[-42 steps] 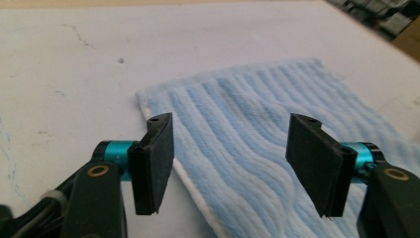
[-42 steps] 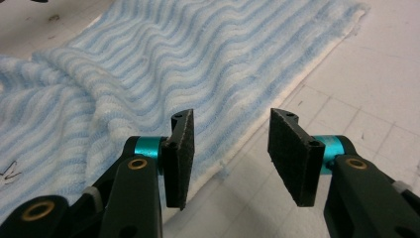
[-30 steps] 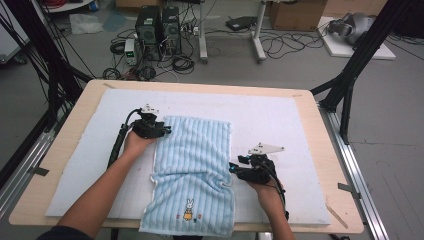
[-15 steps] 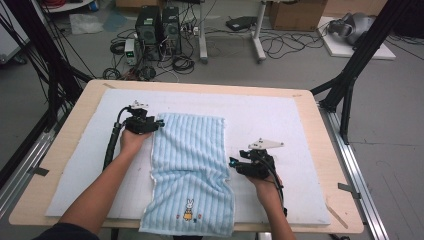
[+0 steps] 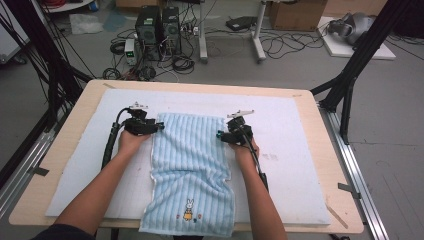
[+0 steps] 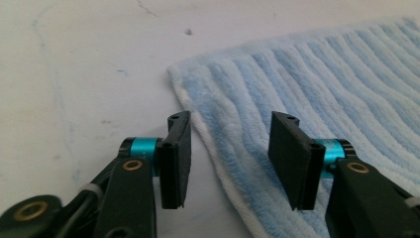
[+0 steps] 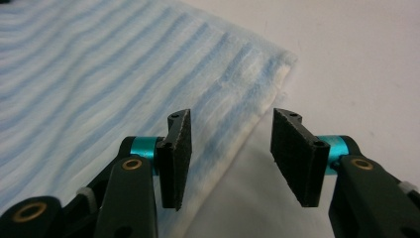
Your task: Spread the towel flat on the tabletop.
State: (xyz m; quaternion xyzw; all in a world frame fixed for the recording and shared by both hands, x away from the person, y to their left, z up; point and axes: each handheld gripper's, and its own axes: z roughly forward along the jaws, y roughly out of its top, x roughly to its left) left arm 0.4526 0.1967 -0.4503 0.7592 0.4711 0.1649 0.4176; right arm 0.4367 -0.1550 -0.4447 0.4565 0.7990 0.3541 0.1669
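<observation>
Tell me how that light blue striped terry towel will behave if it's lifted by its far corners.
The light blue striped terry towel will probably hang limp: it already ripples and droops over the table's near edge. Its plush ribbed pile should grip well, hardly slippery. Likely light.

High view sits up above the person's side of the table (image 5: 65, 150), tilted forward and down, far enough back to catch the whole towel (image 5: 192, 170) plus the floor beyond it. The left gripper (image 6: 230, 158) cam rides low and super close, looking along its jaws at the towel's (image 6: 317, 99) far left corner. The right gripper (image 7: 230, 156) cam does the same at the towel's (image 7: 99, 89) far right corner. All three share the towel's far end.
</observation>
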